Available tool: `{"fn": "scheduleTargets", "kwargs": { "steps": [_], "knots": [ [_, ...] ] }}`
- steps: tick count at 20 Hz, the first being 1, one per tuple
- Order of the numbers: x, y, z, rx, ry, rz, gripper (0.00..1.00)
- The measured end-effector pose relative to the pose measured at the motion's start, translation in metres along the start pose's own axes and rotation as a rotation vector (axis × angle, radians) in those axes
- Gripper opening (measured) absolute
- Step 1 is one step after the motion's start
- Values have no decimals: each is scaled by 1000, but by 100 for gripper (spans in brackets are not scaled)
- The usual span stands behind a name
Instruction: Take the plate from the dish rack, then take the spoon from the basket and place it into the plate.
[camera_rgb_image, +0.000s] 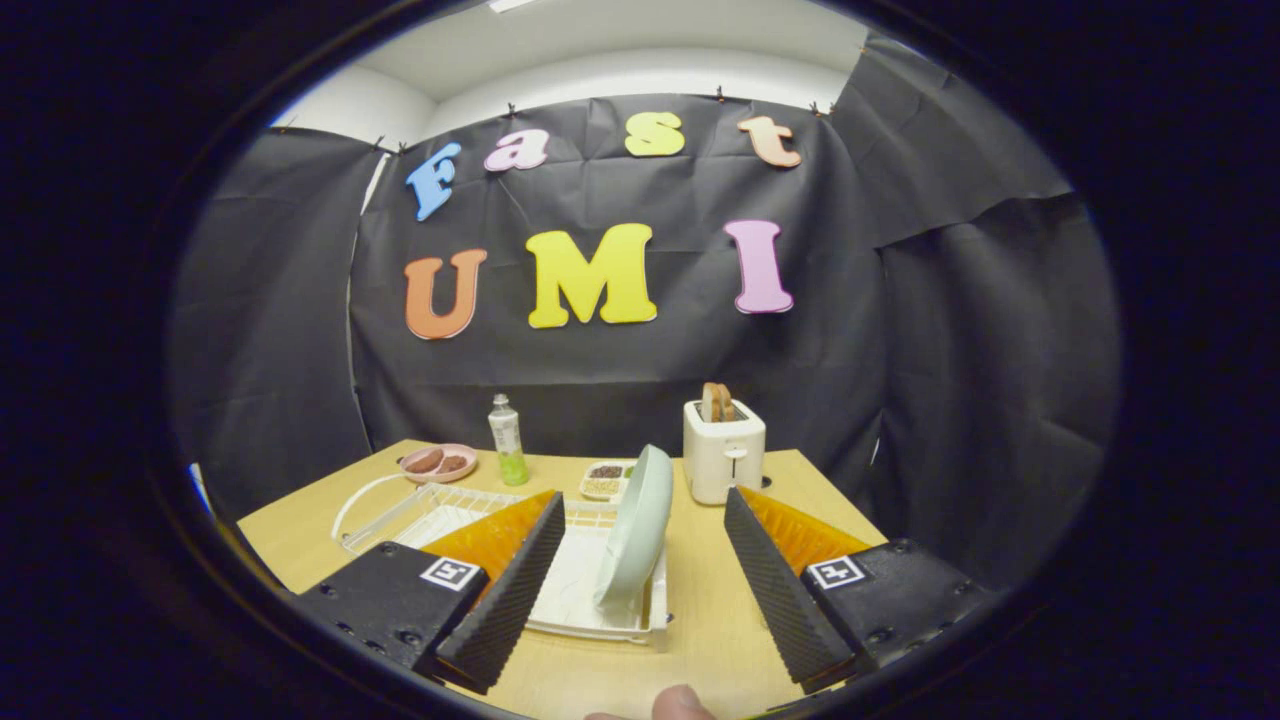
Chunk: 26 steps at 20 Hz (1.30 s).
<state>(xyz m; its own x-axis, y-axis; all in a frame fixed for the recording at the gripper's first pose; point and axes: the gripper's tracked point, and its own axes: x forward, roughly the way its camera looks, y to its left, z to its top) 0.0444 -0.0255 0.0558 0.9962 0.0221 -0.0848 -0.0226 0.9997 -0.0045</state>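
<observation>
Two fingers of the hand-held gripper (625, 590) stand wide apart at the bottom of the frame, gripping nothing. Between them, just ahead, the plate (637, 530).

Plate: pale green-white, smooth and glossy, round with a raised rim. Stands on edge near the right end of the dish rack (600, 590), tilted so its top leans right. Looks hard and slick, likely ceramic or melamine.

Dish rack: white wire frame on a white tray, lower centre-left of the frame, on the bench (710, 610). A looped wire handle shows at its far left end. Left finger overlaps the rack's near side.

Basket and spoon: cannot make out a spoon. A small tray (605, 480) with compartments sits behind the rack, centre of frame; contents too small to tell.

Others, middle of the frame along the back of the bench: pink dish (438, 462) with brown items, left; bottle (508, 440) with green liquid beside it; white toaster (723, 450) with toast up, right of the plate. A fingertip (680, 703) shows at bottom centre.

Risks, as judged:
- Slick rim, thin edge. A grip that catches only the lip may let the plate slip or swing once lifted.
- Plate leans right already; a nudge from the left finger could tip it out of its slot onto the bench.
- Closing off-centre could drag the light rack along.
- Toaster stands near on the right; a wide swing out could knock it.
</observation>
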Motion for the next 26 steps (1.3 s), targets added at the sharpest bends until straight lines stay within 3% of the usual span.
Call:
{"fn": "scheduleTargets", "kwargs": {
  "steps": [5,13,17,21,26],
  "knots": [
    [33,-12,31,-10,147,24,100],
    [89,-1,7,18,509,73,100],
    [103,3,-18,57,615,87,100],
    [114,4,-31,87,667,77,89],
    [122,4,-42,112,704,33,62]
  ]
}}
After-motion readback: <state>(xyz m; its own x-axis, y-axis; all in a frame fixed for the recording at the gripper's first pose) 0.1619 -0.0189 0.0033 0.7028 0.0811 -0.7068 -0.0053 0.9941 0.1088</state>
